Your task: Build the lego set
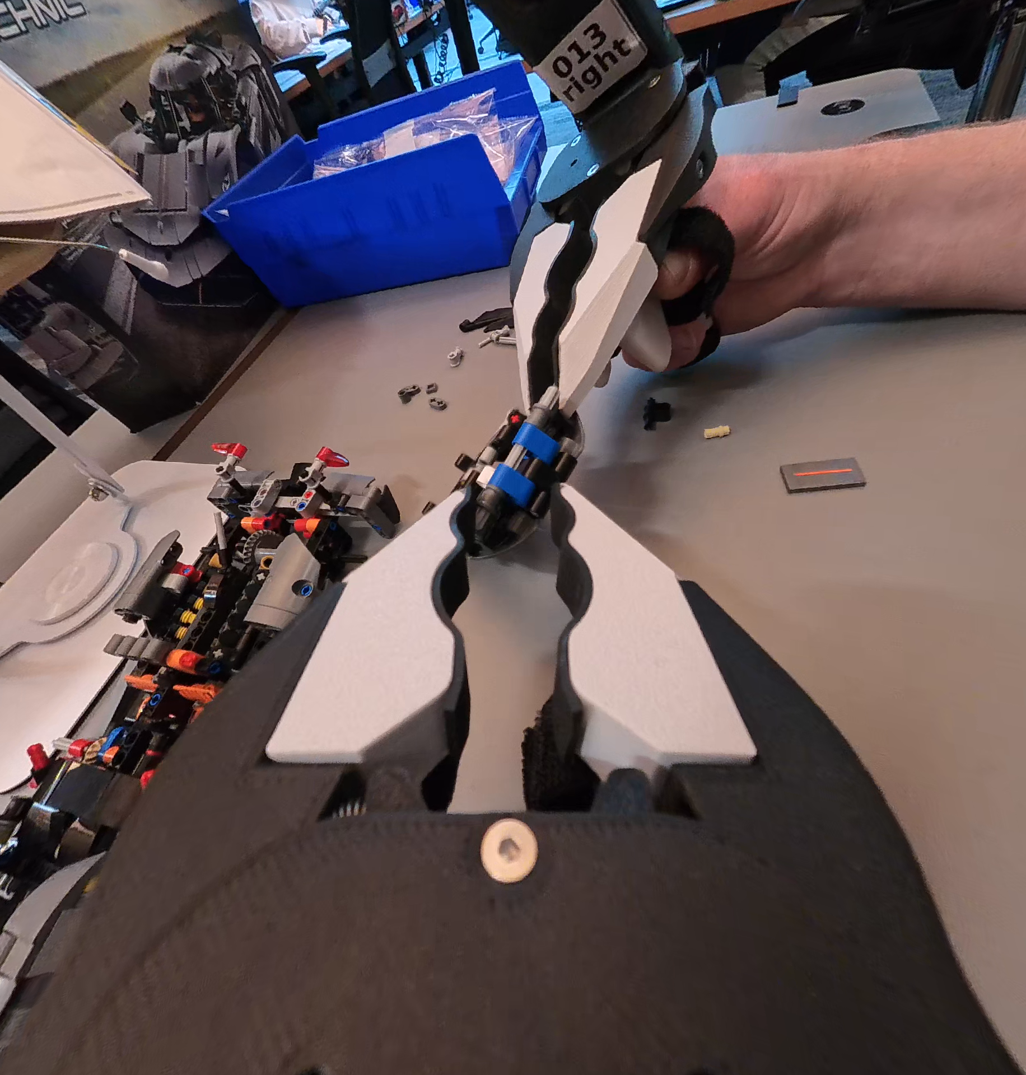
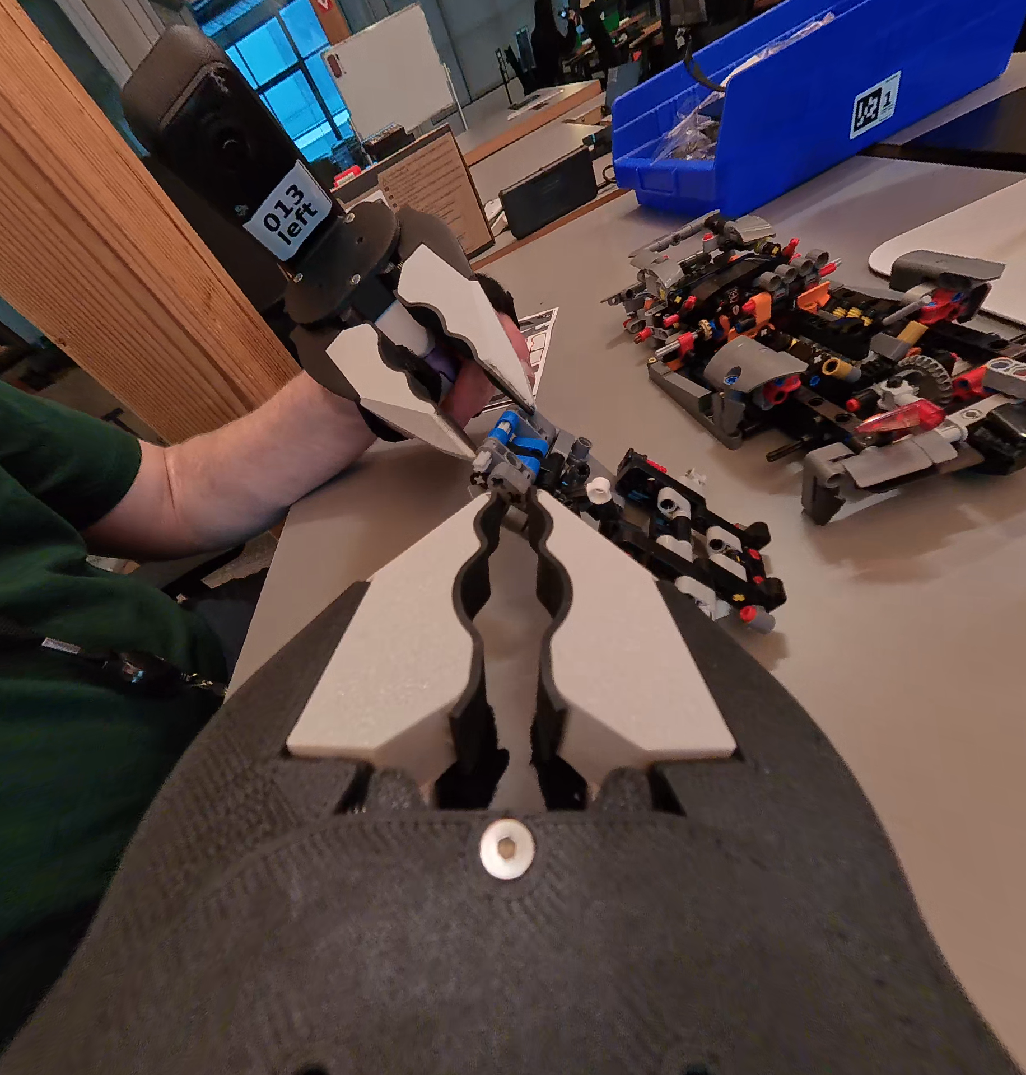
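Observation:
A small lego sub-assembly (image 1: 519, 465) with blue connectors and a long black frame (image 2: 691, 541) is held between both grippers just above the grey table (image 1: 790, 611). My left gripper (image 1: 510, 500) is shut on its blue-and-black end; it shows in the right wrist view (image 2: 502, 430) coming in from the upper left. My right gripper (image 2: 508, 494) is shut on a grey piece (image 2: 499, 474) at the end of the sub-assembly; in the left wrist view it (image 1: 548, 401) comes down from above. The large car chassis (image 2: 819, 349) lies on the table, also seen at the left (image 1: 237, 582).
A blue bin (image 1: 382, 221) with plastic bags stands at the back (image 2: 790, 116). Loose small pieces (image 1: 429, 395), a black part (image 1: 656, 413), a tan pin (image 1: 717, 431) and a dark tile (image 1: 822, 474) lie on the table. The set's box (image 1: 150, 232) and a wooden pillar (image 2: 92, 232) border it. My left and right fingertips are right by each other. The dark tile (image 1: 822, 474) is about 15 cm from both grippers' fingertips.

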The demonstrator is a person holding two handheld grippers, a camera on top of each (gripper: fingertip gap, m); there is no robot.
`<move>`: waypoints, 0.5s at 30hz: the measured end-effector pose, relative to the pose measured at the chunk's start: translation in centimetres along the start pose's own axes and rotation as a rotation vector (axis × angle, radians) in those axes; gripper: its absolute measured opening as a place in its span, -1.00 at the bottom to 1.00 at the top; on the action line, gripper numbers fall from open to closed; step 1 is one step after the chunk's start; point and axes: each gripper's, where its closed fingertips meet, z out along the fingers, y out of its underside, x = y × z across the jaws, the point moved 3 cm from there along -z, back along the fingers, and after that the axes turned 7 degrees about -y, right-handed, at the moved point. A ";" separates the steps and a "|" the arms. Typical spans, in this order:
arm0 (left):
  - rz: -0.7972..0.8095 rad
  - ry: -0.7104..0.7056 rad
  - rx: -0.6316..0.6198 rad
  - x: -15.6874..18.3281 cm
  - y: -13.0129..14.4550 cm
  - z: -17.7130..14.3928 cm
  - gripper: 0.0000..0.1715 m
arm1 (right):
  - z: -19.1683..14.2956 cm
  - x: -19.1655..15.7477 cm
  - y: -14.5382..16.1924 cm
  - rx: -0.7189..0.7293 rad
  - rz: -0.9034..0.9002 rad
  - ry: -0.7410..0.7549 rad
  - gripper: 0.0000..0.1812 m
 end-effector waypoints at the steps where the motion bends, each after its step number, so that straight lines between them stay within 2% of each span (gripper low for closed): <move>1: 0.001 0.000 0.002 0.0 0.0 0.0 -0.74 | 0.0 0.0 0.0 -0.001 -0.006 0.004 -0.93; 3: 0.000 -0.010 0.001 -0.2 0.0 -0.1 -0.81 | -0.1 0.1 -0.1 0.005 -0.014 0.013 -0.92; 15: -0.009 -0.012 0.005 -0.2 -0.1 0.0 -0.82 | -0.2 0.3 -0.1 0.020 -0.024 0.018 -0.92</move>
